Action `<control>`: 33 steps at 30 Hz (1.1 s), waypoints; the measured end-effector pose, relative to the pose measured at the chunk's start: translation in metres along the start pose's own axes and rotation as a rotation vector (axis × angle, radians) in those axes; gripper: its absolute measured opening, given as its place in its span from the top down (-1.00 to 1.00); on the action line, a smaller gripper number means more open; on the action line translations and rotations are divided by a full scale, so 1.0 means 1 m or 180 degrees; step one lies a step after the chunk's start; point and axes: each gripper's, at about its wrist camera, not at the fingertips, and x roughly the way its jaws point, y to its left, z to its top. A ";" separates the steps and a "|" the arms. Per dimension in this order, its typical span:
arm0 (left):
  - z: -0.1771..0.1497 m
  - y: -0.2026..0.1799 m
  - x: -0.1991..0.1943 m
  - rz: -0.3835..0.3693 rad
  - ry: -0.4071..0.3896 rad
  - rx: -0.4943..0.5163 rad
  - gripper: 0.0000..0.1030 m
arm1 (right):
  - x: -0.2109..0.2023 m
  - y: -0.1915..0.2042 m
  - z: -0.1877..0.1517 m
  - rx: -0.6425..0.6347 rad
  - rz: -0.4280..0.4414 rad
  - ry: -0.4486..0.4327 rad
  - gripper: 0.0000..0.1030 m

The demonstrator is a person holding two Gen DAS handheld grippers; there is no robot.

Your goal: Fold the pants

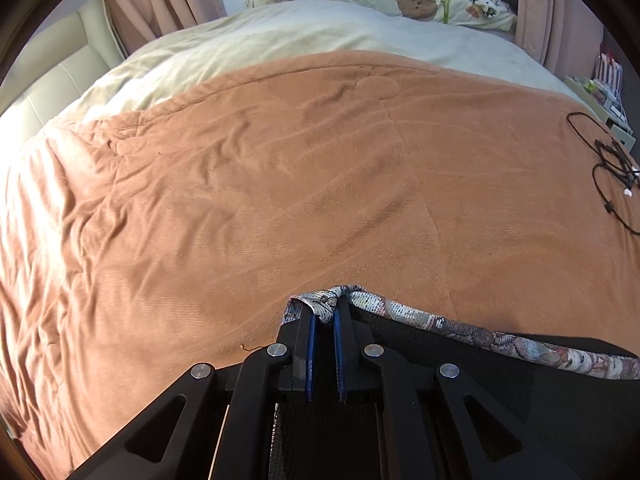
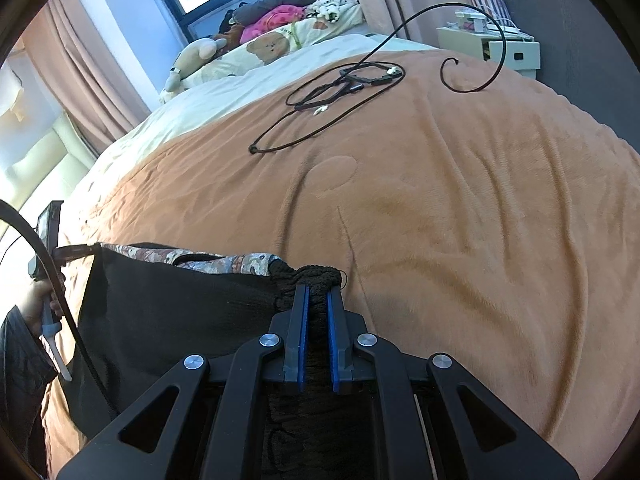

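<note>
Black pants (image 2: 168, 304) with a patterned waistband (image 1: 420, 326) hang stretched between my two grippers over a brown blanket (image 1: 280, 184). My left gripper (image 1: 325, 312) is shut on the patterned waistband corner. In the right wrist view my right gripper (image 2: 317, 292) is shut on bunched black fabric at the other end of the pants' top edge. The waistband (image 2: 208, 259) runs leftward from it to the left gripper (image 2: 70, 251), held by a person's hand (image 2: 38, 300). The lower part of the pants is hidden below both views.
A tangle of black cables (image 2: 340, 88) lies on the blanket's far right side (image 1: 612, 168). A cream sheet (image 1: 280, 36), pillows and plush toys (image 2: 200, 54) sit at the bed's head. A nightstand (image 2: 500, 48) stands by the right wall, curtains (image 1: 160, 4) behind.
</note>
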 end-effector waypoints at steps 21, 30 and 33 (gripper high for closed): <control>-0.043 0.037 -0.097 -0.0137 0.0032 -0.0137 -0.07 | -0.061 0.000 -0.021 0.0104 0.0118 -0.0112 -0.50; -0.093 0.060 -0.145 -0.0197 0.0028 -0.0233 -0.07 | -0.080 -0.027 -0.051 0.0366 0.0200 0.0051 -0.50; -0.111 0.066 -0.154 -0.0230 0.0040 -0.0309 -0.07 | -0.083 -0.031 -0.054 0.0394 0.0202 0.0104 -0.50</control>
